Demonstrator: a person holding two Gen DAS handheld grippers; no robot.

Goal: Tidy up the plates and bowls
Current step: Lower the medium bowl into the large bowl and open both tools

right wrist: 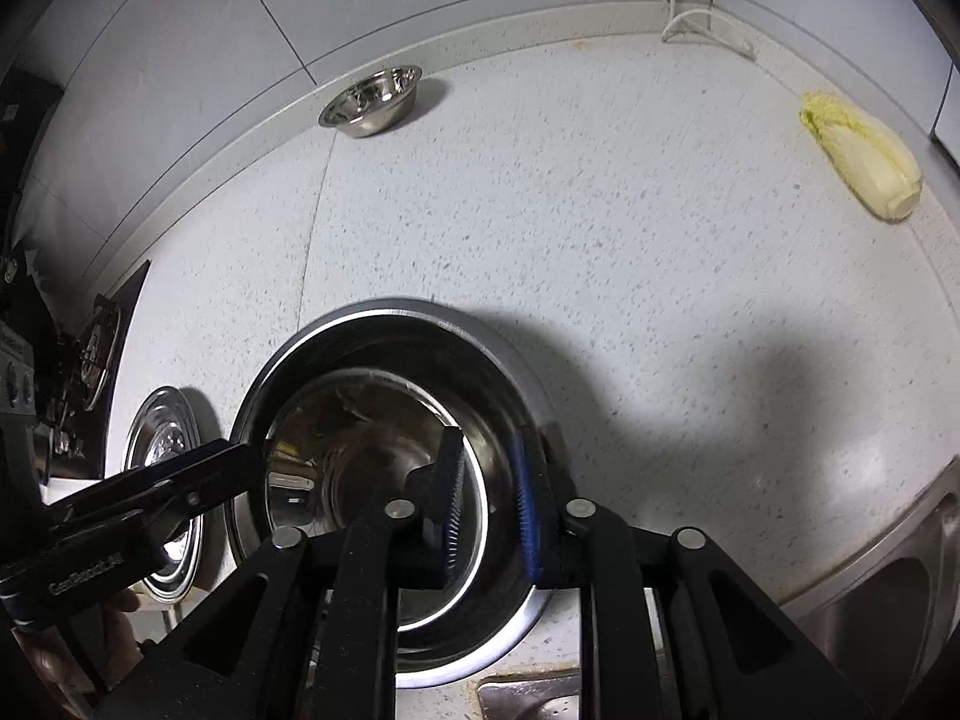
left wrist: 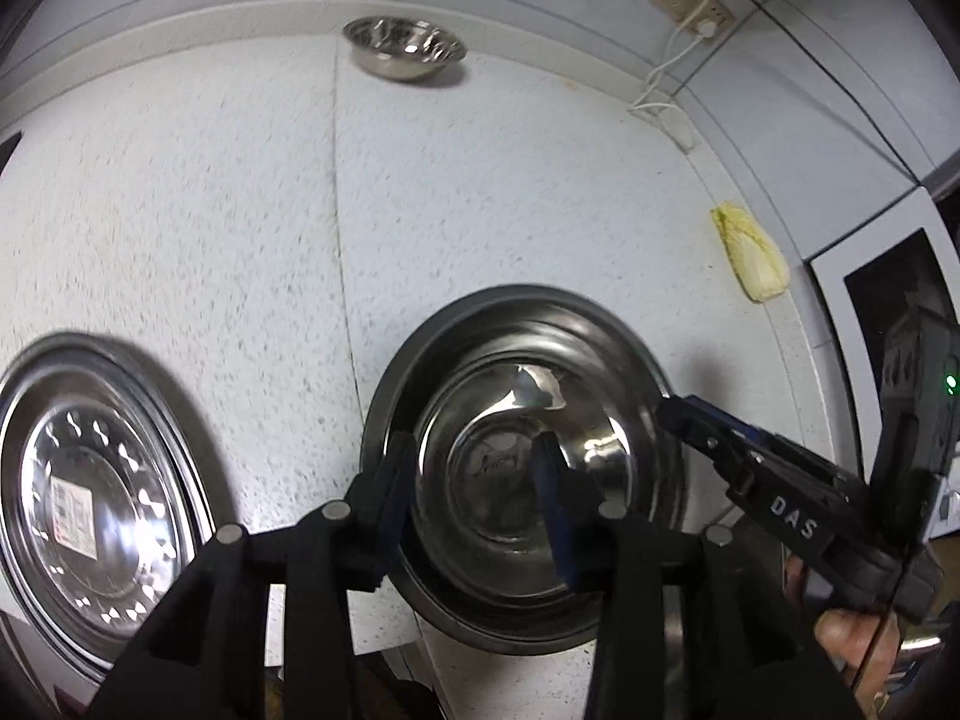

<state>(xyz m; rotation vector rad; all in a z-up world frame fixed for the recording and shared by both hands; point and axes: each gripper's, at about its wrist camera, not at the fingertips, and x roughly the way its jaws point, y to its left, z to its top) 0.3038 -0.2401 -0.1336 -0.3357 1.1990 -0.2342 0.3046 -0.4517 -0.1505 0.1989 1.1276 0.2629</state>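
**Desk:** How do the tongs stand?

**Photographer:** The left gripper [left wrist: 474, 462] is spread, its fingers straddling the near-left rim of the stacked bowls [left wrist: 522, 450] without pressing it. The right gripper [right wrist: 489, 480] is nearly pressed together, pinching the right rim of the same stack between its pads.

**Desk:** Where is the stack?

**Photographer:** On the speckled countertop [left wrist: 240, 210], near its front edge, just beside a steel plate [left wrist: 90, 480] at left.

**Desk:** The count?

**Photographer:** Two nested bowls in the stack, one small bowl [left wrist: 403, 48] alone by the back wall, one plate, one napa cabbage [right wrist: 864, 156] far right. Part of a sink [right wrist: 888, 588] shows at the right corner.
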